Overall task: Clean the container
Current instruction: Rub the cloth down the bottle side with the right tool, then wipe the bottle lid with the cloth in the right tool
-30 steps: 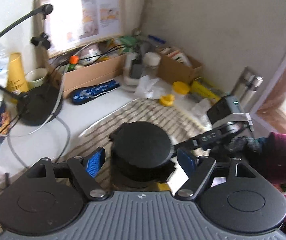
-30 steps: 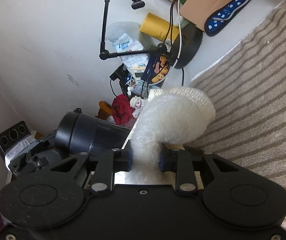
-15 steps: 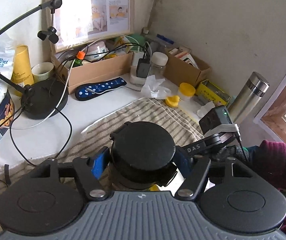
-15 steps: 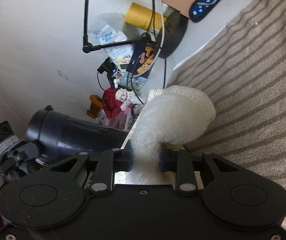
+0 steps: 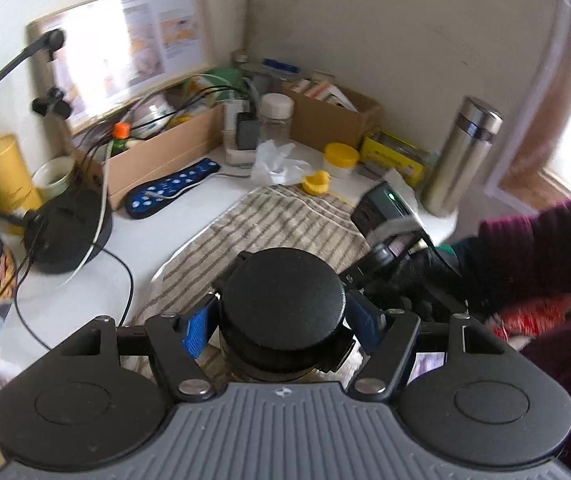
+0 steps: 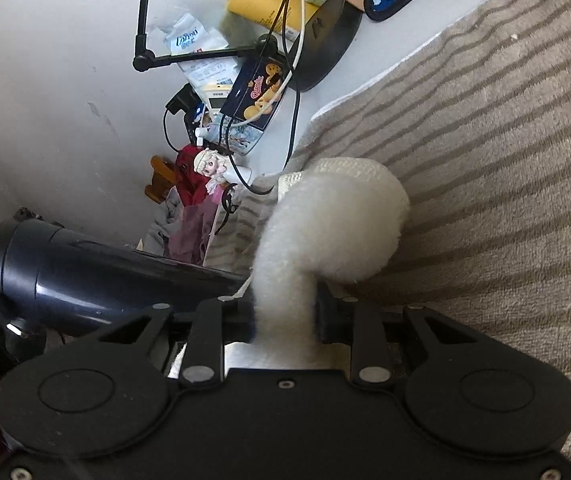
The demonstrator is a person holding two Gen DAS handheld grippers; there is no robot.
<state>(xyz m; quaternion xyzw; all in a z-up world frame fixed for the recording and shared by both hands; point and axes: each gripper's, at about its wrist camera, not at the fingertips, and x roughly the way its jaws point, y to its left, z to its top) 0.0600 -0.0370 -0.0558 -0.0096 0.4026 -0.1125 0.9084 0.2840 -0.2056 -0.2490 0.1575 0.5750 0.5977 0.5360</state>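
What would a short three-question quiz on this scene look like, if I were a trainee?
1. True or false: the left claw is closed around a black flask with its lid on.
2. What does the right claw hold?
A. a yellow cup
B. a fluffy white cloth
C. a steel thermos
3. Fill in: the cloth hangs above a ______ towel spread on the desk.

Key
1. True. The blue pads press on both sides of the flask, lid closed.
2. B. The cloth is pinched between the fingers, and its bunched end curls forward.
3. Striped.
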